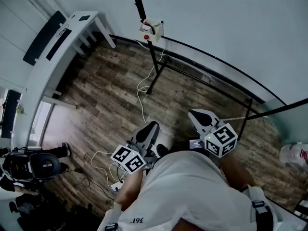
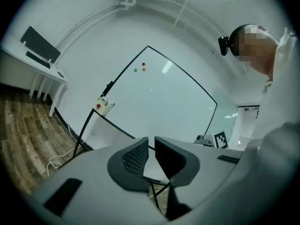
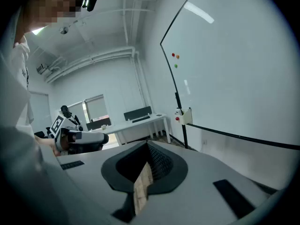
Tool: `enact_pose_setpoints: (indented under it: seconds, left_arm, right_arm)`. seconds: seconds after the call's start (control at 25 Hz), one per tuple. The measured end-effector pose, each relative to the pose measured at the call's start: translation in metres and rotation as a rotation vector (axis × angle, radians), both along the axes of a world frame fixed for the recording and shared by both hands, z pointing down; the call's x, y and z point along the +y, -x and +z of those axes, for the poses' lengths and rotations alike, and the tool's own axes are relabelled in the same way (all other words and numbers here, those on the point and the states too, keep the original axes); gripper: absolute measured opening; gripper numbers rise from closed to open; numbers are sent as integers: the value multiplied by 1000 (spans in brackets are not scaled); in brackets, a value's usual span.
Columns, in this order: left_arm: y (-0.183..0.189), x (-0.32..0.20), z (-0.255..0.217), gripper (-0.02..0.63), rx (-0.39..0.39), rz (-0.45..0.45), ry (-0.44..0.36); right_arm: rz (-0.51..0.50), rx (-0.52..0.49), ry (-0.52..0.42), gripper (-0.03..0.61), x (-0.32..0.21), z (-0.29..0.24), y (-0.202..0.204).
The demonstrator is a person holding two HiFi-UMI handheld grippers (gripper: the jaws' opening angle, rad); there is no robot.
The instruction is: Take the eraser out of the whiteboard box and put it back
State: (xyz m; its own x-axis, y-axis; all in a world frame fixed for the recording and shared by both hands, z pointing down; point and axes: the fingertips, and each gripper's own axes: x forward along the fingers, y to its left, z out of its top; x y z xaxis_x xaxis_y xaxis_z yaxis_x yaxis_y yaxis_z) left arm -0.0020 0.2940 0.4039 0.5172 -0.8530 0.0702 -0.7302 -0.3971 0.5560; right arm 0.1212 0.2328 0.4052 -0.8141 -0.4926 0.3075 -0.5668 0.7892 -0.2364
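The white whiteboard box (image 1: 150,30), with a red dot on its front, hangs at the left end of the whiteboard's (image 1: 231,28) lower edge. A dark item stands in it; I cannot make out the eraser as such. Both grippers are held close to my body, far from the box. My left gripper (image 1: 150,125) points level at the board with its jaws shut and empty. It sees the box (image 2: 104,105) well ahead, beyond its own jaws (image 2: 151,142). My right gripper (image 1: 198,113) is shut on nothing (image 3: 146,146), with the box (image 3: 186,116) off to its right.
The whiteboard's black stand (image 1: 156,66) rests on the wood floor, with white cables (image 1: 142,88) trailing from it. A white desk (image 1: 57,37) stands at the left wall. Black gear (image 1: 29,167) sits at lower left, and a bottle (image 1: 294,154) at the right edge.
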Motion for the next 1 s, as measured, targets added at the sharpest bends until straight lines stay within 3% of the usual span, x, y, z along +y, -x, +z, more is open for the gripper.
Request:
enact_pose_setpoints:
  seconds: [0.6, 1.0]
  left_arm:
    - [4, -7, 0, 41, 0, -9, 1]
    - [5, -4, 2, 60, -14, -27, 6]
  right_arm:
    - [-9, 4, -4, 25, -6, -1, 5]
    - [31, -61, 13, 28, -6, -5, -4]
